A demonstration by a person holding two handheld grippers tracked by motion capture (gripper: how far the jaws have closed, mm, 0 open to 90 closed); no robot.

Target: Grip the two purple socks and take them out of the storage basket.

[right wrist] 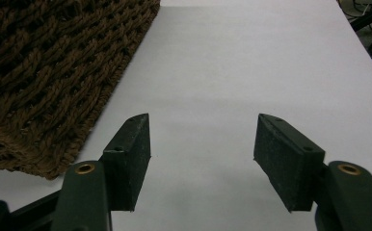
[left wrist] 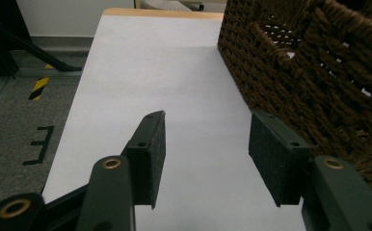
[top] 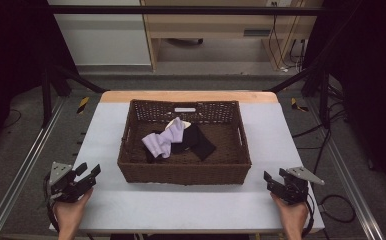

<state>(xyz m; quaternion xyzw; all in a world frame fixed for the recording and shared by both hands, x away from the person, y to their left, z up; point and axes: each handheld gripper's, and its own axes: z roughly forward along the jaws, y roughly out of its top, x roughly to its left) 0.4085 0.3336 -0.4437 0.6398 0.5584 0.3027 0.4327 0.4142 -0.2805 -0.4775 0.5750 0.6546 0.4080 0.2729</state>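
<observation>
Grippers parked at near table corners: left gripper (top: 88,173) and right gripper (top: 275,179) both gaping, nothing between pads; wicker basket (top: 183,172) mid-table between them, lilac cloth (top: 164,139) on black cloth (top: 197,140) inside

A dark brown woven wicker basket (top: 183,172) is seen on the pale grey tabletop (top: 181,205); a lilac ribbed cloth (top: 165,140) lies at nine o'clock of a black cloth (top: 197,141).
</observation>
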